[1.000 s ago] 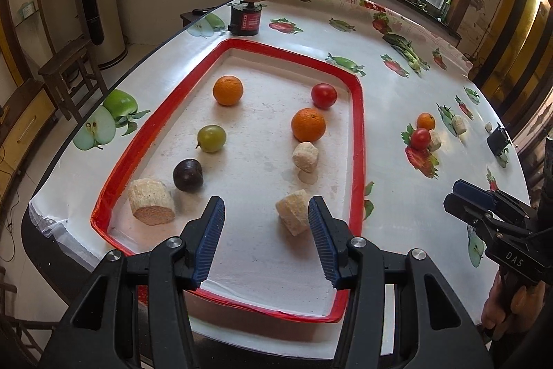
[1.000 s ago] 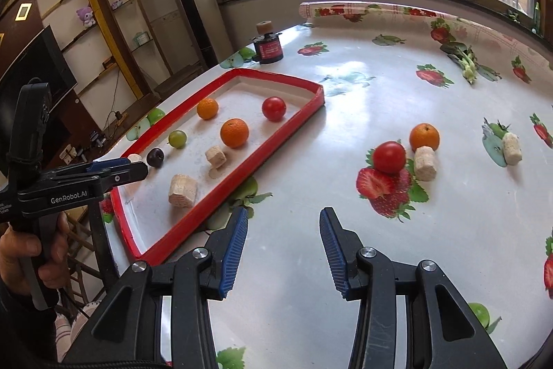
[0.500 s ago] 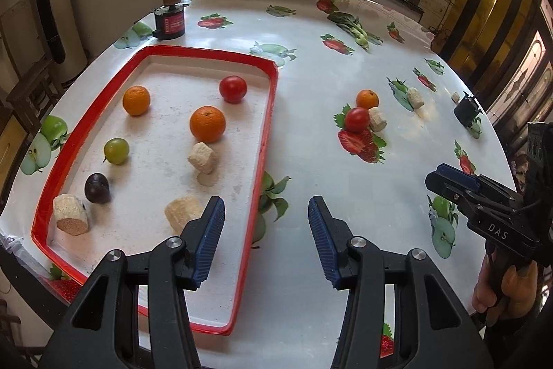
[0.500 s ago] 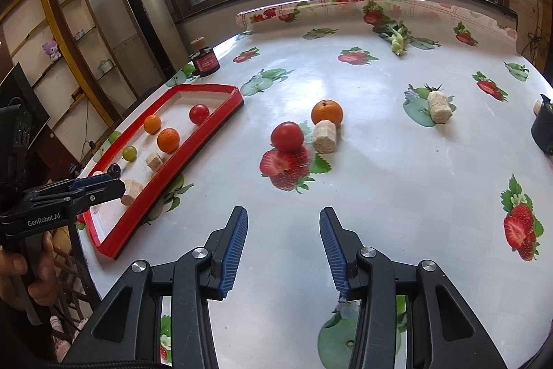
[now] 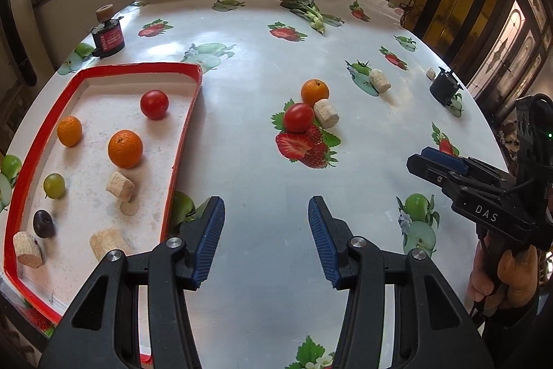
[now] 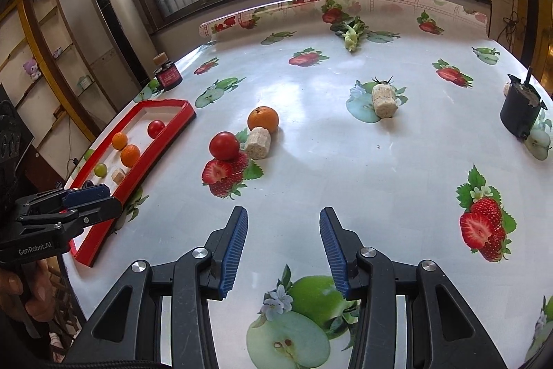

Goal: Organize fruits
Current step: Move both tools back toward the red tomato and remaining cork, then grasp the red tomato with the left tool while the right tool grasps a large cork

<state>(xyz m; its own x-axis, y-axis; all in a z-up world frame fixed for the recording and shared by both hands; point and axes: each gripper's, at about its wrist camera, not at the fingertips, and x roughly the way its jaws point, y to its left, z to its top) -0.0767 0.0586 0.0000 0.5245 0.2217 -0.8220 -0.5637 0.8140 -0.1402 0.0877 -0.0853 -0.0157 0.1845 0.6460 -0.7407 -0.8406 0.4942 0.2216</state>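
While both grippers hover above the surface (image 5: 249,64), a red-rimmed tray (image 5: 179,140) at far left holds a tomato (image 5: 154,104), two oranges (image 5: 125,149), a green grape (image 5: 54,185), a dark plum (image 5: 44,223) and pale cylindrical pieces (image 5: 120,186); the piece beside the larger orange lies on its side, long axis running from the tray's near right toward its far left. Left gripper (image 5: 266,244): jaws parted, nothing between them, pointing down at bare cloth just right of the tray. Centre: a loose tomato (image 6: 224,145), a pale cylinder (image 6: 257,143) and an orange (image 6: 263,119) sit touching in a cluster. Right gripper (image 6: 283,251): released, empty, aimed at the cloth nearer than the cluster. Farther right, a second cylinder (image 6: 384,100) stands apart; a black cup (image 6: 520,109) occupies the right edge.
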